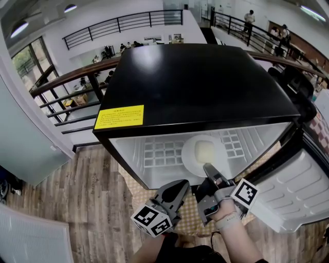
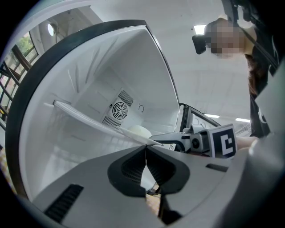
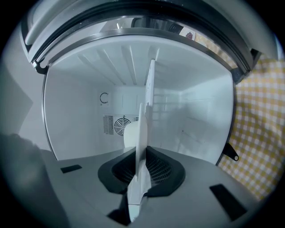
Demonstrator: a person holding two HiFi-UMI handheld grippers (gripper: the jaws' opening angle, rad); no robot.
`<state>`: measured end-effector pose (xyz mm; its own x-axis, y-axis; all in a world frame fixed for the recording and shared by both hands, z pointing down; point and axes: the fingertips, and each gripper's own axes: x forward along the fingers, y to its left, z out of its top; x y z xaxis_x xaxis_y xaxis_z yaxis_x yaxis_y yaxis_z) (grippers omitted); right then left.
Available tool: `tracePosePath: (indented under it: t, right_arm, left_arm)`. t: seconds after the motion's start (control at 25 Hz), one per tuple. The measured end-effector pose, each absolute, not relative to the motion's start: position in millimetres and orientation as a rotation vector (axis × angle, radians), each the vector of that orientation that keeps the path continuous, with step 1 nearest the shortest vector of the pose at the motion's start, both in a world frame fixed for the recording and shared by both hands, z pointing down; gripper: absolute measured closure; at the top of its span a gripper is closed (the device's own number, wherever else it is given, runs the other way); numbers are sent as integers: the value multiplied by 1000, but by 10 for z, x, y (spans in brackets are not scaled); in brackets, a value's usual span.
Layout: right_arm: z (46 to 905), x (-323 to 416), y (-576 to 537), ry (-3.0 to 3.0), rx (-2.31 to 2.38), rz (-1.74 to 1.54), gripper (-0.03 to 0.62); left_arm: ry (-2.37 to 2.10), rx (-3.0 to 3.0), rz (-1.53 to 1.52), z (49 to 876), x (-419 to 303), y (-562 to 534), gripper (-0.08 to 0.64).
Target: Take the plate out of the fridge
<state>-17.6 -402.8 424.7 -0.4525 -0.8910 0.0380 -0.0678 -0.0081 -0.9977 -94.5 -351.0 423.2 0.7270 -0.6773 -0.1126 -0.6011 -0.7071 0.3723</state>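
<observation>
My right gripper [image 1: 209, 169] clamps the near rim of the plate [image 1: 190, 154] inside the fridge [image 1: 205, 87]; my left gripper [image 1: 181, 185] hangs closed on nothing. The next move, I judge, is a level pull outward.

Bright, even light; ceiling lamps [image 1: 70, 7] glow top left, glare streaks the black top of the fridge [image 1: 205, 87], both gripper views bend hard toward dark corners.

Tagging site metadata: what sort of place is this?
Probably an upper-floor walkway in an open office building: a railing overlooks desks on a lower level, with wood flooring under the open mini fridge.
</observation>
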Motion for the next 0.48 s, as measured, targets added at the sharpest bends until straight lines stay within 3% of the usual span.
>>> tracePosePath:
  t: [0.48]
  right_arm:
    - [4269,-192,-4127,1572,-1012,-1530,537]
  left_arm:
    - [-1004,2608,-342,4280,-987,-3515,549]
